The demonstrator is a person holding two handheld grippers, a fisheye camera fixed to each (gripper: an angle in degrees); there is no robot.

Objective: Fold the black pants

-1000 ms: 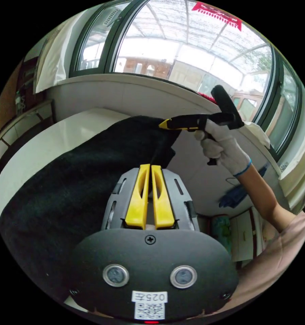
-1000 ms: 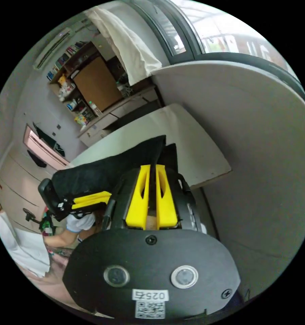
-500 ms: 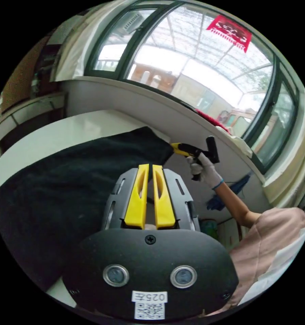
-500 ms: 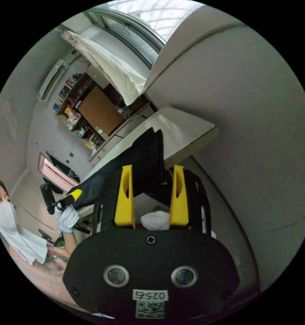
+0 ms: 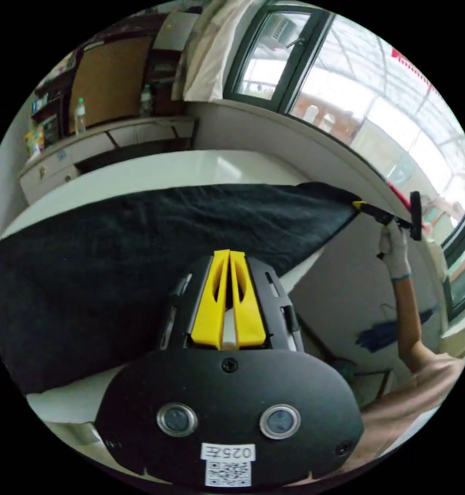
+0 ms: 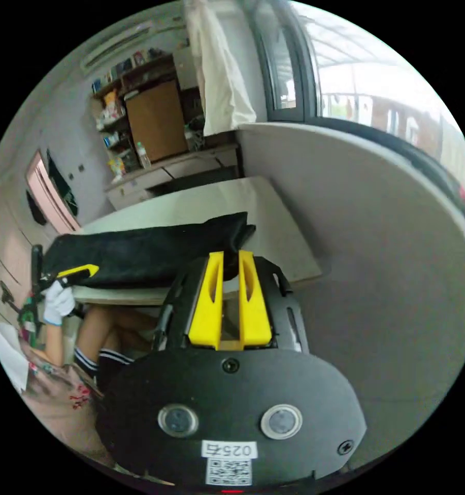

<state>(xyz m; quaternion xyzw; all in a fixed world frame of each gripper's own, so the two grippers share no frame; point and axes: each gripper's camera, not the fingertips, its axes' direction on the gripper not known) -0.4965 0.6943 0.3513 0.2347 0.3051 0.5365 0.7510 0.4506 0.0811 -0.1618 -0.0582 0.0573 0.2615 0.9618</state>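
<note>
— Two pairs of tongs on the job; what has each got?
— Left tongs have their yellow jaws pressed together at the near edge of the black pants, pinching the cloth. Right tongs are closed on the other end of the pants, dark fabric caught between the jaw tips.
— And where do the pants lie?
— Stretched long across the white worktop, one end lifted past its corner toward the right tongs. In the right gripper view they look like a low dark band on the worktop.
— Hands?
— A white-gloved hand grips the right tongs' handle beside the curved wall under the window; another gloved hand holds the left tongs by the worktop's front edge
— Anything behind?
— A shelf unit with bottles and a pale curtain
</note>
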